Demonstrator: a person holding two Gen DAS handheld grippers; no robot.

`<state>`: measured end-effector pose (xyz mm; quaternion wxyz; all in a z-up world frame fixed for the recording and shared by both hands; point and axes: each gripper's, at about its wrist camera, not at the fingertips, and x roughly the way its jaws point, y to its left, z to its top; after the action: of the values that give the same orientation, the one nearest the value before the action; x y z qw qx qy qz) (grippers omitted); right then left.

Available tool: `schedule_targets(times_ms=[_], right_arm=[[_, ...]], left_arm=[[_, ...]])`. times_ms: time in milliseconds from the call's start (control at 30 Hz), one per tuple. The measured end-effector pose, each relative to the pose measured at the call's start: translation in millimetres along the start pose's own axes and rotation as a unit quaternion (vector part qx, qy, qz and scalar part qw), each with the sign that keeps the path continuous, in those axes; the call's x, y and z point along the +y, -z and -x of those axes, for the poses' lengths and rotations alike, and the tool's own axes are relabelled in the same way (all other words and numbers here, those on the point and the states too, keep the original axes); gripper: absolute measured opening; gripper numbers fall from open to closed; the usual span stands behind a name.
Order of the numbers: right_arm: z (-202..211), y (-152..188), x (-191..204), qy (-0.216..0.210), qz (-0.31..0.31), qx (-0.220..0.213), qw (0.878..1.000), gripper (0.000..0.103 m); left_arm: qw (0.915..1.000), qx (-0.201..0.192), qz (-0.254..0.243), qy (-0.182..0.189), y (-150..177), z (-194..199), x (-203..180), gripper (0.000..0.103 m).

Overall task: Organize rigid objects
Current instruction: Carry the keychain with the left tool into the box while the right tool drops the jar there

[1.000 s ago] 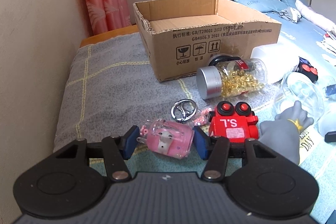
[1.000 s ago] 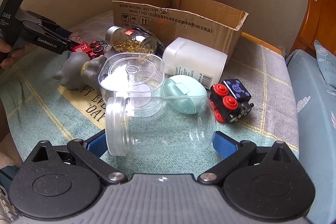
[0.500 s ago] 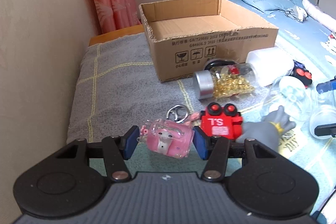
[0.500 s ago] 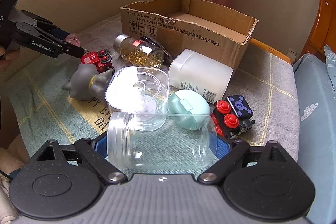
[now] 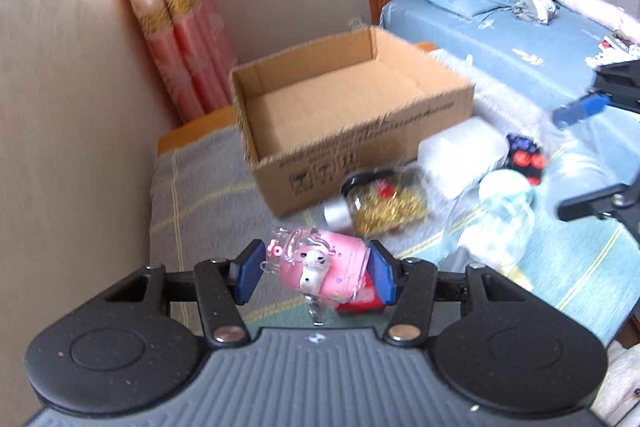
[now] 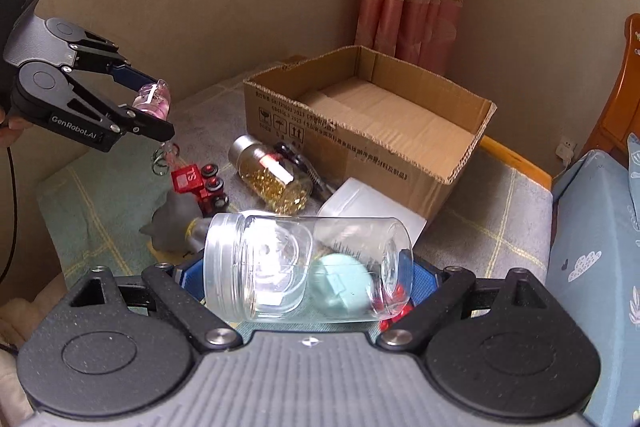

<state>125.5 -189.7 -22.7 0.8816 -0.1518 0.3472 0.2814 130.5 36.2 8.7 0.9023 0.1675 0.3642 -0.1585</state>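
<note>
Tongs (image 5: 316, 269) (image 6: 308, 277): two; cardboard box (image 6: 360, 131): one.

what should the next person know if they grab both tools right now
Left tool: shut on the pink keychain case, lifted off the blanket, its key rings dangling.
Right tool: shut on the clear plastic jar, held on its side, above the clutter.
Cardboard box: open, nothing seen inside yet.
Still on the blanket: capsule jar, red toy train, grey figurine, white container, teal case, black toy train, clear round tub.
Done: two items picked up.
Left: probably drop both into the box, then the rest.
</note>
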Motion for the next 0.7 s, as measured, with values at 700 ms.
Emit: schedule_targets(times_ms=[700], right_arm=[[-21,-105,-56,0.038,-0.036,-0.042,0.998,0.095]], left_arm=[[0.9998,-0.011,-0.018,0.003,-153,-64,20,0.055]])
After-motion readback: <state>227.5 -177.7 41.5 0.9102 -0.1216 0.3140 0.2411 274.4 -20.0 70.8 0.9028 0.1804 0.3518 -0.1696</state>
